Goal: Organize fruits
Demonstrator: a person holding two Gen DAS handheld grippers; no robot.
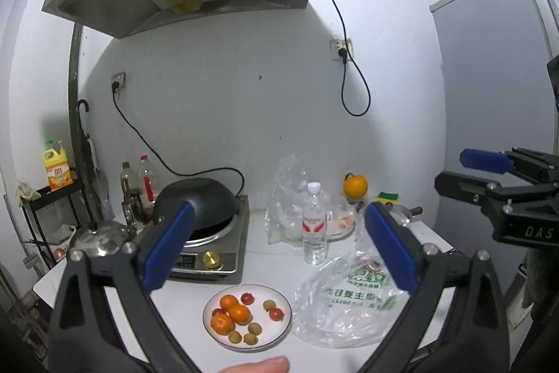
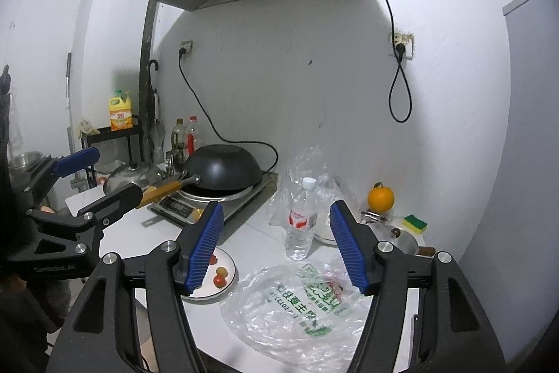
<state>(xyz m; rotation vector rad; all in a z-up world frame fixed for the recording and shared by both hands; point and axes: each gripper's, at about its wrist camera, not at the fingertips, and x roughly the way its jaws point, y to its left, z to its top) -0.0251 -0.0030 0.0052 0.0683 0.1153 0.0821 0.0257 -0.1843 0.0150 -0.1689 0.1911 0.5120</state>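
A white plate (image 1: pixel 270 329) lies on the white counter, near its front edge. It holds three small oranges (image 1: pixel 230 313), a few red cherry tomatoes (image 1: pixel 276 313) and several small yellow-green fruits (image 1: pixel 254 328). A single large orange (image 1: pixel 355 186) stands at the back by the wall. My left gripper (image 1: pixel 279 247) hovers above the plate, open and empty. My right gripper (image 2: pixel 276 247) is open too, with nothing between its blue pads, above a flat printed plastic bag (image 2: pixel 297 313). Its left finger hides most of the plate (image 2: pixel 225 278). Each gripper shows in the other's view: right gripper (image 1: pixel 454 170), left gripper (image 2: pixel 117 172).
A water bottle (image 1: pixel 314 226) stands mid-counter before a crumpled clear bag (image 1: pixel 286 198). A black wok (image 1: pixel 199 201) sits on an induction cooker (image 1: pixel 213 254) at left, with bottles and a pot lid beside it. A sponge (image 1: pixel 388 197) lies back right. A range hood hangs overhead.
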